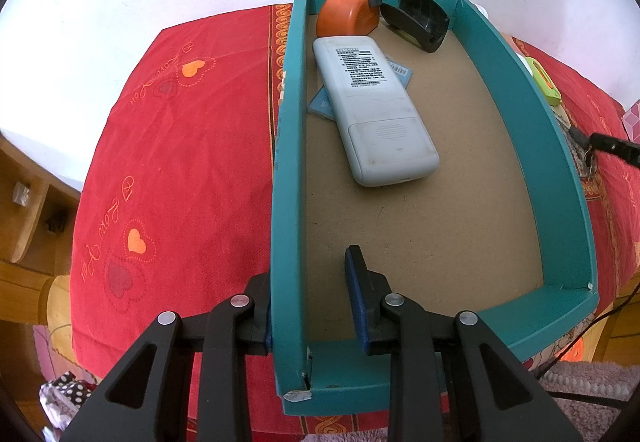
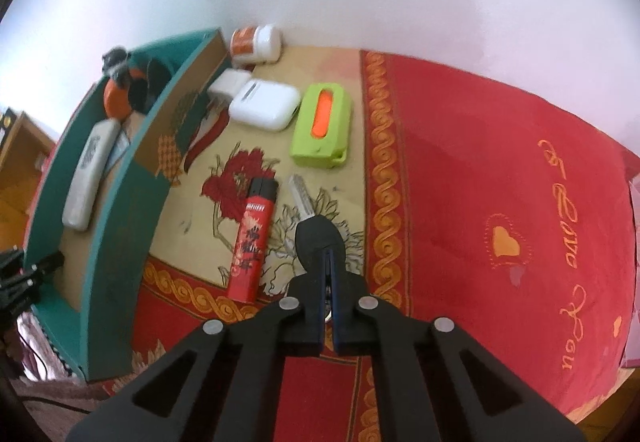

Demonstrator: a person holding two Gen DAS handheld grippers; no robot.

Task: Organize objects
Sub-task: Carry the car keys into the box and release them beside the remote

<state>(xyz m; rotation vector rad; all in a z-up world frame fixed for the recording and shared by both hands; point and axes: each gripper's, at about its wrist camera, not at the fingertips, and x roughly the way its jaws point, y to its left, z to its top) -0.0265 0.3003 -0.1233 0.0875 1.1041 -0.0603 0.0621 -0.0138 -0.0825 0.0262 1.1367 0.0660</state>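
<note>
A teal box [image 1: 286, 146] with a brown floor lies on a red cloth. In it are a white remote [image 1: 374, 110], an orange tape measure [image 1: 346, 12], a black clip [image 1: 420, 20] and blue cards [image 1: 322, 106]. My left gripper [image 1: 310, 298] is open, its jaws straddling the box's left wall near the front corner. My right gripper [image 2: 329, 262] is shut on a key [image 2: 318, 232] with a black head, its blade pointing away over the cloth. The box also shows in the right wrist view [image 2: 116, 202].
On the cloth right of the box lie a red lighter [image 2: 252, 242], a green case [image 2: 322, 126], a white earbud case [image 2: 264, 104], a small white box [image 2: 228, 82] and a white pill bottle [image 2: 256, 42]. A white wall stands behind. Wooden furniture [image 1: 24, 210] is at left.
</note>
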